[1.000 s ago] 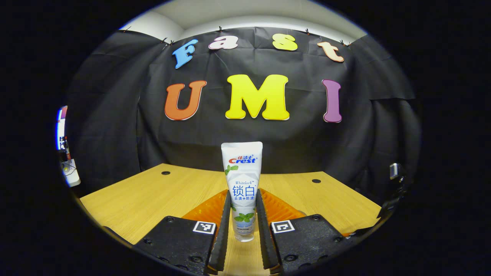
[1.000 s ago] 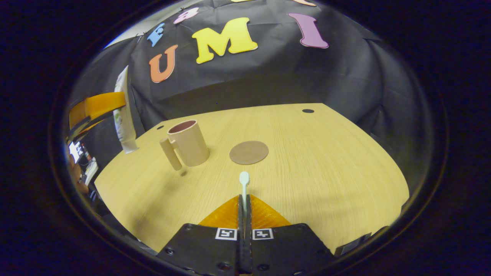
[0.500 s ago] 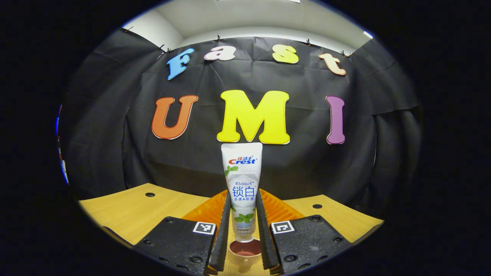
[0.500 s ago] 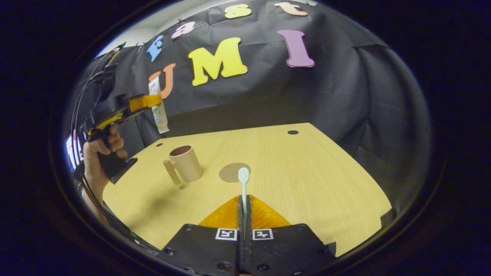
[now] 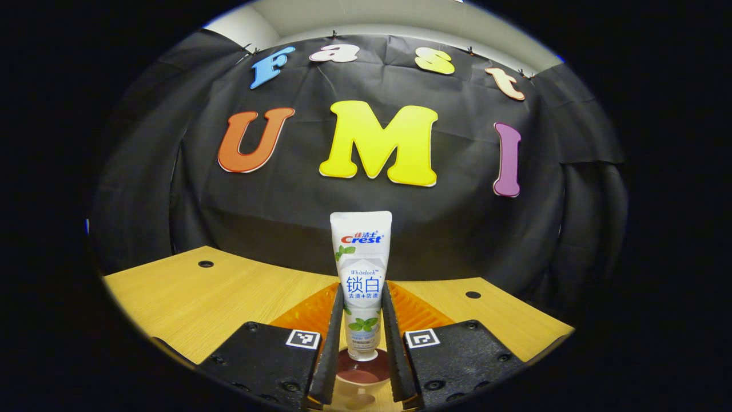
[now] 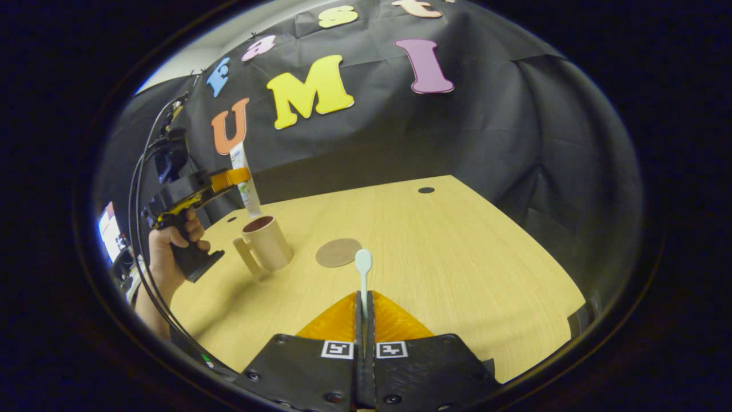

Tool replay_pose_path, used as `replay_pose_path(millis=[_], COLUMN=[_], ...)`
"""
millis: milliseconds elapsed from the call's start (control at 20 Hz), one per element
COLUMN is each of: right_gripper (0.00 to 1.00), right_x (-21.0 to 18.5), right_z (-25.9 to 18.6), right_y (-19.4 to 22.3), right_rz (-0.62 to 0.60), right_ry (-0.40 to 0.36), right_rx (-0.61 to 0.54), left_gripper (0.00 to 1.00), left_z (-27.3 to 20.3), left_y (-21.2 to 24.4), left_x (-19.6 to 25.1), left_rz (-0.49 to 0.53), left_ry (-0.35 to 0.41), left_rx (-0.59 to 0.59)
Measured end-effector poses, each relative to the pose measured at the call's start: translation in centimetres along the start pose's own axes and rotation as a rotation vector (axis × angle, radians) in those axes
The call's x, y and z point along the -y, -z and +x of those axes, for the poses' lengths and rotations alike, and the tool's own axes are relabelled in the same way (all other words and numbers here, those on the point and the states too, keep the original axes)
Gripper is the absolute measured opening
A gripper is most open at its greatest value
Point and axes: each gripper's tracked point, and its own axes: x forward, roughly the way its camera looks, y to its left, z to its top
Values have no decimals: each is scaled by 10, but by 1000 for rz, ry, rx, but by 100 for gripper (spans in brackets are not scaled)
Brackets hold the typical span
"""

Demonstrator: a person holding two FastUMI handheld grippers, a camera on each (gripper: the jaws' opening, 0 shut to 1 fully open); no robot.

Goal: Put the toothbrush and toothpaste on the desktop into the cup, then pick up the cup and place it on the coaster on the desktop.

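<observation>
Toothpaste (image 5: 361, 274) hangs cap-down, pinched by the left gripper (image 5: 362, 337) just above the cup (image 6: 266, 242) at left of the right gripper view, likely lined up for dropping in. Right gripper (image 6: 364, 320) clamps the toothbrush (image 6: 362, 269), coaster (image 6: 338, 252) beyond.

Open desktop (image 6: 457, 257) around cup (image 6: 266, 243) (coaster (image 6: 338, 252) just beside).
</observation>
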Motion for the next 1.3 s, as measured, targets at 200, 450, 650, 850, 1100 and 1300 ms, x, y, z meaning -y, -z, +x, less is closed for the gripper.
replay_pose_path(millis=[200, 450, 650, 850, 1100, 1300], right_gripper=[0, 0, 0, 0, 0, 0], right_x=[-2, -5, -9, -18, -47, -94], right_z=[-2, -2, -2, 2, 12, 30], right_y=[-2, -1, 0, -5, -35, -77], right_rz=[-5, -10, -23, -34, -80, -161], right_ry=[-4, -12, -17, -36, -87, -165], right_rx=[15, 16, 21, 30, 100, 204], left_gripper=[42, 44, 48, 54, 100, 100], left_z=[1, 0, -3, -9, -36, -66], left_y=[11, 32, 29, 18, -7, -20], left_x=[-5, -9, -8, -9, -27, -46], left_rz=[3, 21, 21, 52, 44, 56], left_ry=[-13, -21, -21, -24, -70, -99], left_rx=[-21, -81, -74, -52, 29, 56])
